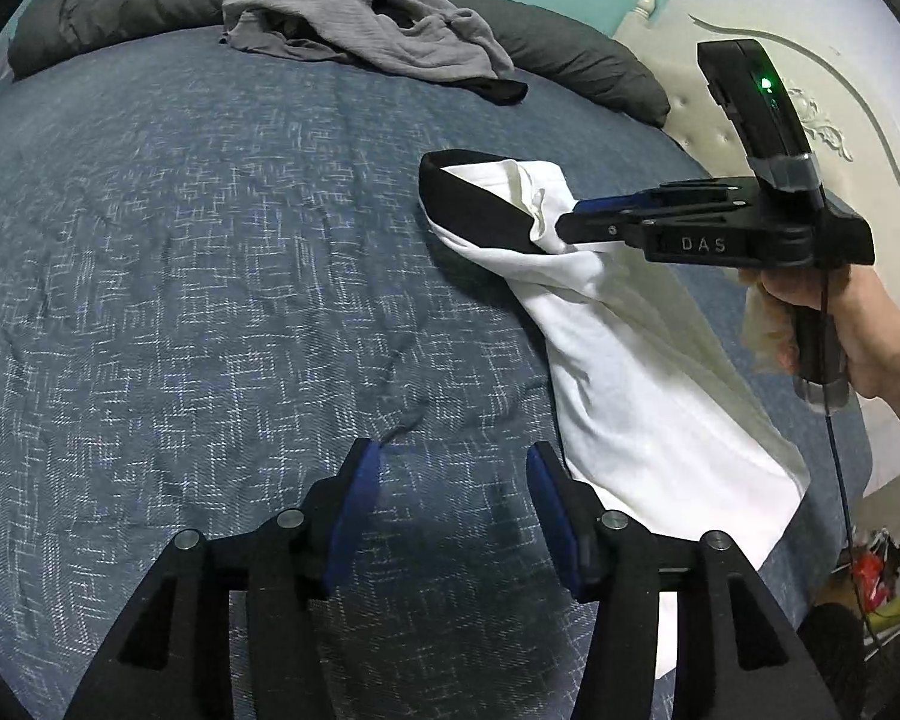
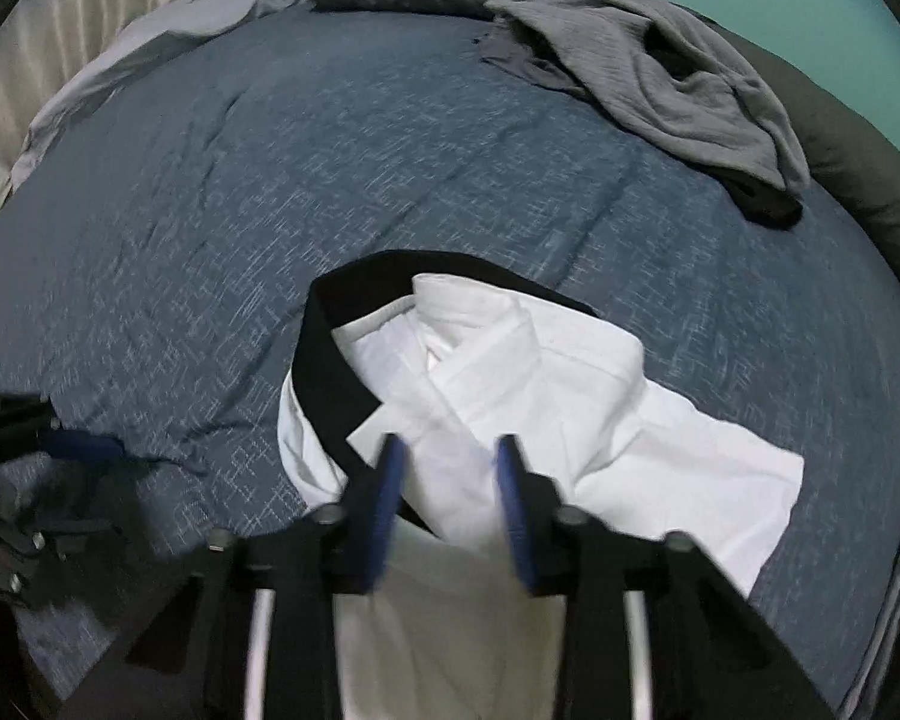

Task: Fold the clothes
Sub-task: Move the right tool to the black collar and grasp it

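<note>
Only left wrist shows hand (image 1: 834,324) gripping handle.

A: Any text readable?
B: Just one. "DAS", raised letters on the black body of the right gripper (image 1: 570,219), right of centre in the left wrist view.
A: Right wrist view?
B: Nothing legible there. No labels, nos. or signs showed on any cloth.

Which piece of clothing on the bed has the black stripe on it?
The white garment nearest the grippers; its collar end carries a black band. The crumpled grey garment at the bed's far end is plain grey.
</note>
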